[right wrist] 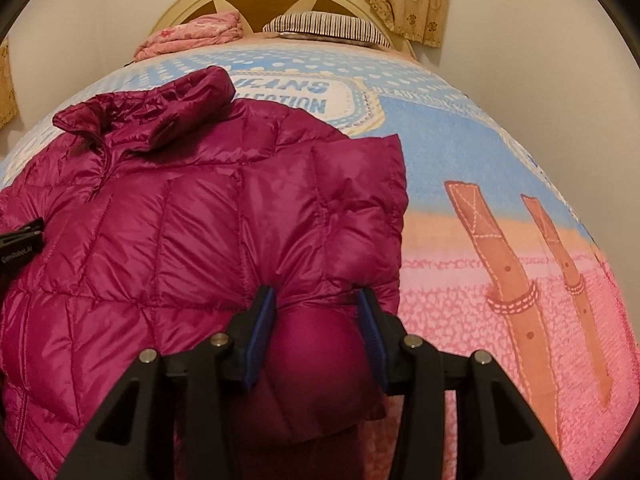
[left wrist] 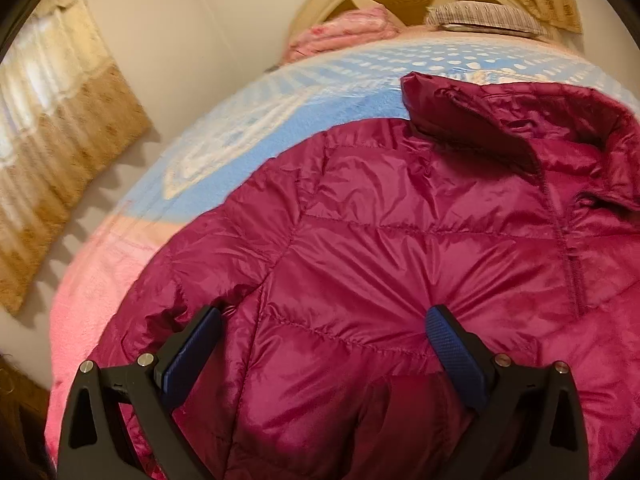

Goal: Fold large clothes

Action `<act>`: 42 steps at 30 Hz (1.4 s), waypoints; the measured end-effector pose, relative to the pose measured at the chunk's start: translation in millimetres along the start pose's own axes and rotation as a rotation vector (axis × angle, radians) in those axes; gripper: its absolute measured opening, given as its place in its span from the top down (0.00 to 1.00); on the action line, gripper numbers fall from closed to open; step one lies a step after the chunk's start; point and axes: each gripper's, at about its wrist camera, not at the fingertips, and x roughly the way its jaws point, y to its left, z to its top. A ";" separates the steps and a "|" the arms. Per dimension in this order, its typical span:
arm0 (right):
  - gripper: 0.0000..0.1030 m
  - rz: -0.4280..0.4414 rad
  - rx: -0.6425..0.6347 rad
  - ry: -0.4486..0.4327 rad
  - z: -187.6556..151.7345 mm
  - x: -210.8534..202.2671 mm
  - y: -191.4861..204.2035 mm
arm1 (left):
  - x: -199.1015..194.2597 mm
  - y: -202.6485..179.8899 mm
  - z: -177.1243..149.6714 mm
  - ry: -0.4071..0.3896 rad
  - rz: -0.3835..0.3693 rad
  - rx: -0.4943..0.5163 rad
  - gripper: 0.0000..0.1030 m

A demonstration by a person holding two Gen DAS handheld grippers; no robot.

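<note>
Left wrist: spread across the bed's fleece blanket (left wrist: 240,128), a magenta quilted down jacket (left wrist: 400,220); left gripper (left wrist: 324,320) wide open, pads resting on the shell, nothing pinched.

Right wrist: right gripper (right wrist: 316,300) half open astride a puffed fold of folded-in sleeve (right wrist: 356,200), pressure unclear. Likely light, springy, slippery; best gripped at seams.

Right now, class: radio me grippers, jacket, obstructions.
Left gripper open over jacket. Right gripper part open, jacket between pads. Nothing in the way.
</note>
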 end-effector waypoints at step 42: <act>0.10 0.054 -0.046 -0.261 -53.5 -153.3 38.3 | -115.7 273.3 -91.9 -0.179 0.130 -0.007 0.86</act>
